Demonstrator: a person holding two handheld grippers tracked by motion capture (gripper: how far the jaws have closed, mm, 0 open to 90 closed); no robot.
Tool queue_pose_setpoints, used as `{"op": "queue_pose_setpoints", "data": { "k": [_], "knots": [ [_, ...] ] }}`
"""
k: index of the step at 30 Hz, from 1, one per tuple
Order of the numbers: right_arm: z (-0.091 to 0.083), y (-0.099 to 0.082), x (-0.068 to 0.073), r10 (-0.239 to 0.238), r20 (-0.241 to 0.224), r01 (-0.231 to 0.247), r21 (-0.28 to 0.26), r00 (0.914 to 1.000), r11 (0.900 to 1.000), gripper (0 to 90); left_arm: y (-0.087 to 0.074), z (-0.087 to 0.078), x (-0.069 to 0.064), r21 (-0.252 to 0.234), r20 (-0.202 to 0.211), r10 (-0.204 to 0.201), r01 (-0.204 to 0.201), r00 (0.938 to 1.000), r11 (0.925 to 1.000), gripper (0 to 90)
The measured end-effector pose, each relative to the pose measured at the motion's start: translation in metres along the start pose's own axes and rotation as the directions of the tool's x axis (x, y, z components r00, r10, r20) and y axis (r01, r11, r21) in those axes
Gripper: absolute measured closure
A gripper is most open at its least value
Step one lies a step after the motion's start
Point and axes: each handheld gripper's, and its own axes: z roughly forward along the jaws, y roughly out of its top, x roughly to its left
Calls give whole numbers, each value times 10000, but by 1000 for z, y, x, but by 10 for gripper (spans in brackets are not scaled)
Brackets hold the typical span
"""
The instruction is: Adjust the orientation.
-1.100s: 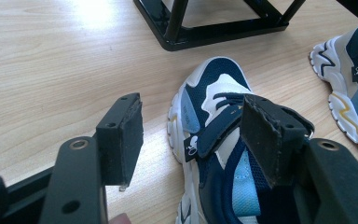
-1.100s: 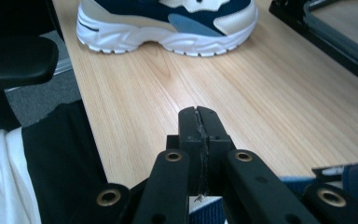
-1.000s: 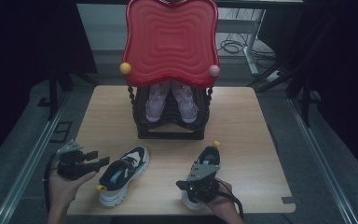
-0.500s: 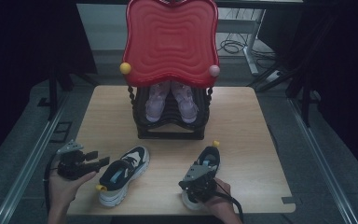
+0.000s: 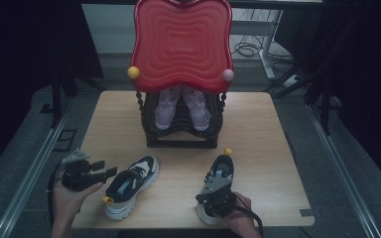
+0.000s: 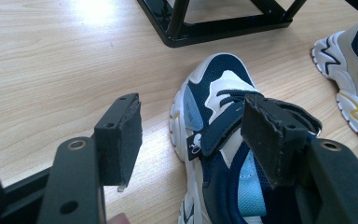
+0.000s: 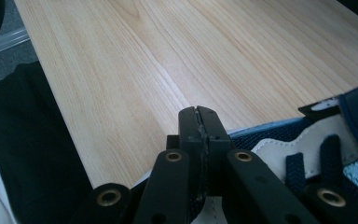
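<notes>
Heel of the right shoe (image 5: pixel 222 174) under the right claw (image 5: pixel 217 198) and hand.

two navy-and-white kids' sneakers sat upright near the table's (image 5: pixel 278 134) front edge, left sneaker (image 5: pixel 129 186) angled, right sneaker (image 5: pixel 219 174) toward the front right corner.

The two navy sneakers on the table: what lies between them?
Between the left sneaker and the right sneaker lies bare table, as the high view shows.
</notes>
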Motion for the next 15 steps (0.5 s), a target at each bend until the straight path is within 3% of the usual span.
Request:
{"op": "queue_pose_setpoints", "data": {
  "k": [15],
  "knots": [
    [-23, -24, -11, 638, -80, -639, -99, 9979, 9979, 894, -1, 1, 2, 22, -18, -65, 65, 10000, 10000, 385]
  ]
}}
